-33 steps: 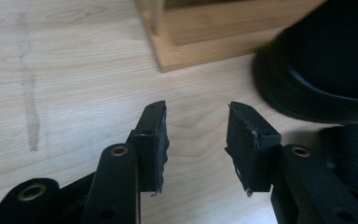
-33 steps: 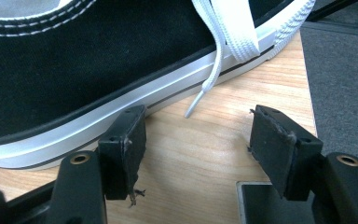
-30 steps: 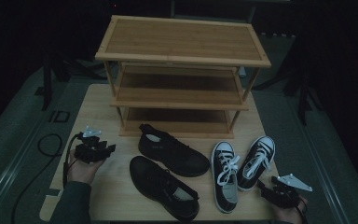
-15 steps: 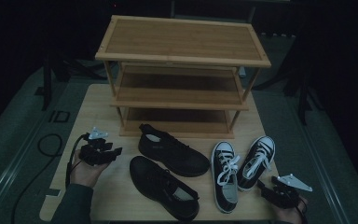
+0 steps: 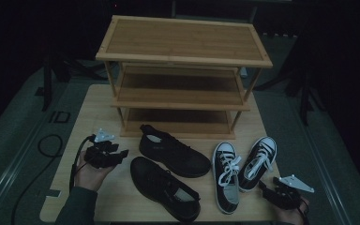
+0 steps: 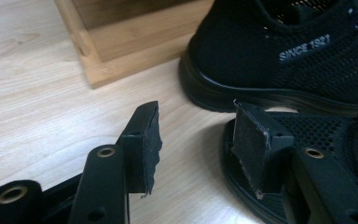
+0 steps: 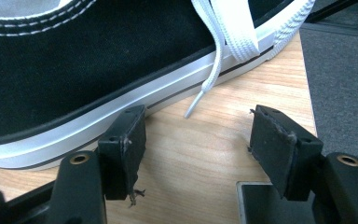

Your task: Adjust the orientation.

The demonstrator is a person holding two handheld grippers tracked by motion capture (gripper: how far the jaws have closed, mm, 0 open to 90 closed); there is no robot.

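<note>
**Left gripper opening beside near black shoe**

Dim room; a light wooden table (image 5: 98, 112) carries a three-tier rack (image 5: 183, 70) at its far side. In front of the rack lie two black shoes and, to the right, two black-and-white sneakers (image 5: 241, 171).

The near black shoe (image 5: 164, 187) lies just right of the left gripper (image 5: 119, 153), its long axis running from far-left to near-right, heel end toward the jaws. The far black shoe (image 5: 173, 150) sits beyond it. The left hand is the nearer one.

The left gripper is held low and level, pointing right. Its jaws have just been opening; they stand well apart, with bare table between them.

The right gripper (image 5: 262, 186) rests at the near right, jaws apart and empty, just beside a sneaker's sole.
</note>
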